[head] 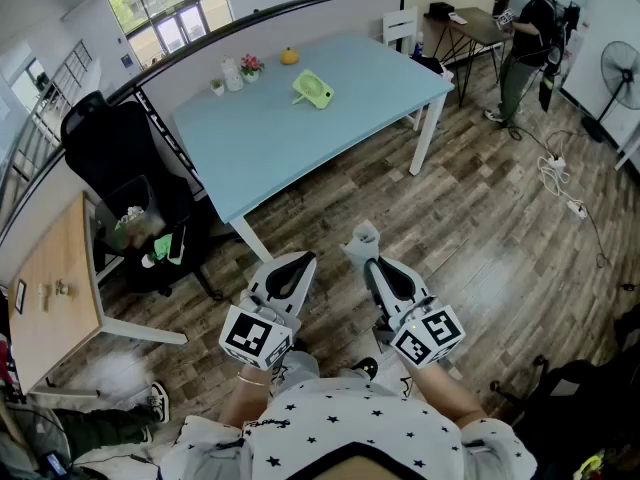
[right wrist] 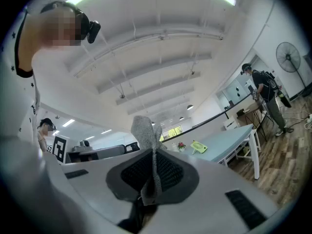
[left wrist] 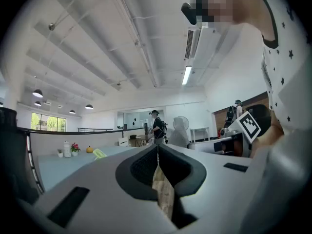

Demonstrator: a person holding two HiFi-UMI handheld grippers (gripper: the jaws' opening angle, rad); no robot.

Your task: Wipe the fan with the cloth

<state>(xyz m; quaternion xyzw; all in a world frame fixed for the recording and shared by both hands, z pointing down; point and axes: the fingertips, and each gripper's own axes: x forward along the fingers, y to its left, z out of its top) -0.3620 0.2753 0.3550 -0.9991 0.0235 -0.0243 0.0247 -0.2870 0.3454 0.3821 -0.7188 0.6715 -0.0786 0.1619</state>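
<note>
A small green fan [head: 312, 90] lies on the light blue table [head: 300, 138], far ahead of both grippers. The same fan shows small in the left gripper view [left wrist: 99, 153] and in the right gripper view [right wrist: 198, 146]. My right gripper [head: 368, 260] is held close to my body, shut on a grey cloth [head: 362, 236]. The cloth [right wrist: 145, 130] sticks up out of the closed jaws of that gripper [right wrist: 154, 152]. Beside it, my left gripper [head: 300, 260] is shut with nothing in it [left wrist: 157, 147].
A white vase with flowers [head: 240, 68] and an orange object [head: 289, 56] stand at the table's far edge. A black office chair [head: 130, 168] and a wooden desk [head: 50, 288] are at the left. A person [head: 525, 38], a standing fan [head: 618, 68] and floor cables [head: 560, 183] are at the right.
</note>
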